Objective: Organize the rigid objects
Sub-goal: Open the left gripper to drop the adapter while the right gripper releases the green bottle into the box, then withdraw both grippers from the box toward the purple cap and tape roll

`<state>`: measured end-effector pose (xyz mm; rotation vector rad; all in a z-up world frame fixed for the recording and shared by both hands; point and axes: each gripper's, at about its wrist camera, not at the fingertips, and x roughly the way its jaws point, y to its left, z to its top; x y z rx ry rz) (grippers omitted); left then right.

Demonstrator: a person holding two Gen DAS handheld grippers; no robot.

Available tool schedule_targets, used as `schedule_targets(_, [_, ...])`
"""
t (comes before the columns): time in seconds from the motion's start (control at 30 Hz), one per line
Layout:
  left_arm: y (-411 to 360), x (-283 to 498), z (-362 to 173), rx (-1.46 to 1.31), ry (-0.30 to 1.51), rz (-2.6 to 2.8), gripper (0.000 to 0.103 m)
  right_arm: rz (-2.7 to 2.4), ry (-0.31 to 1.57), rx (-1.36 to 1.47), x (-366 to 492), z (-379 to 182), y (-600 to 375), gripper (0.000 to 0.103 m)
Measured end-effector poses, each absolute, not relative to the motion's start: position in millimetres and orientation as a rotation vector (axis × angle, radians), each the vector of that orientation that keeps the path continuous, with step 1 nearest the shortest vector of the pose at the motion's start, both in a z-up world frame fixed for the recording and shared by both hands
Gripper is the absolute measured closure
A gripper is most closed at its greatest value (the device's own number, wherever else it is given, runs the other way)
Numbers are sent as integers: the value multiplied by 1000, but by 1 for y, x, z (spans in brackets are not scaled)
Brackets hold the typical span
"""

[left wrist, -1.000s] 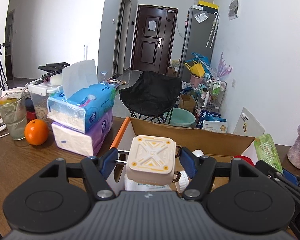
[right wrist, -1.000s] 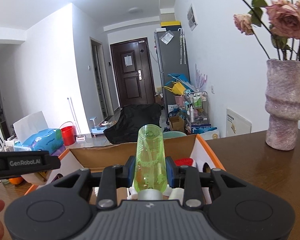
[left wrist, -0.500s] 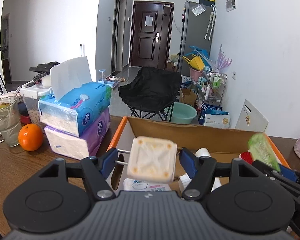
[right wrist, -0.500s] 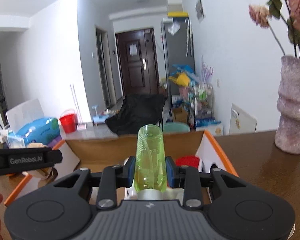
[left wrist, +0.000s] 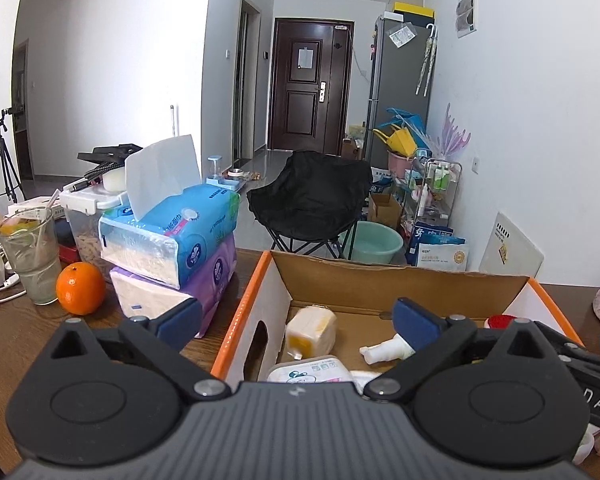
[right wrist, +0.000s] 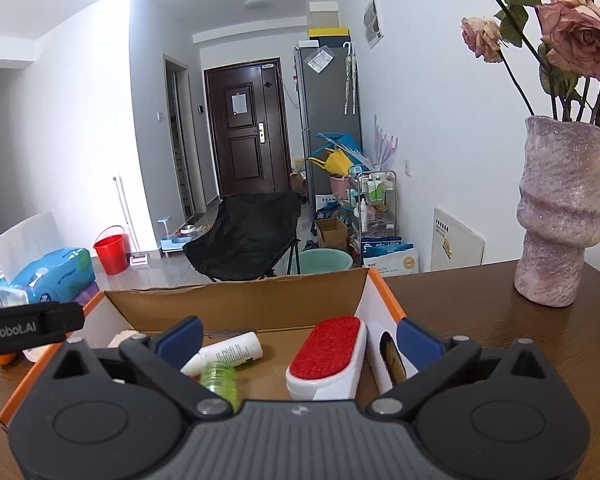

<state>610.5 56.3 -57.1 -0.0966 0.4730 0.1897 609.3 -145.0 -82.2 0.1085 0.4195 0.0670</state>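
Observation:
An open cardboard box [left wrist: 400, 276] with orange edges sits on the wooden table. My left gripper [left wrist: 298, 320] hangs over its left end with its jaws opening wide and nothing held. Below it on the box floor lies the white and yellow square block [left wrist: 311, 332], next to a white bottle [left wrist: 384, 350] and a lidded wipes pack [left wrist: 310, 372]. My right gripper [right wrist: 299, 336] is over the same box [right wrist: 240, 300], jaws opening too, gripping nothing. The green bottle [right wrist: 220, 380] lies loose in the box beneath it, beside a white bottle [right wrist: 228, 352] and a red lint brush [right wrist: 326, 354].
Left of the box stand two stacked tissue packs [left wrist: 172, 236], an orange [left wrist: 80, 289] and a glass with a straw [left wrist: 32, 256]. A pink vase [right wrist: 560, 216] with roses stands on the table to the right. A black folding chair [left wrist: 312, 196] is beyond the table.
Both grippers went from shut to wide open. The square block left the left gripper and the green bottle left the right one; both now lie in the box.

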Motion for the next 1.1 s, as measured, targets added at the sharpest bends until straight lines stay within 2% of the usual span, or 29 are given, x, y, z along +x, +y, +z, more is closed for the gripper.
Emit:
schedule_targets(0.37, [52, 596, -49, -85, 462, 188, 0, 40, 424, 94, 606, -77, -153, 0])
schedule_targets(1.1, [54, 530, -45, -104, 478, 204, 0, 33, 406, 90, 539, -67, -168, 0])
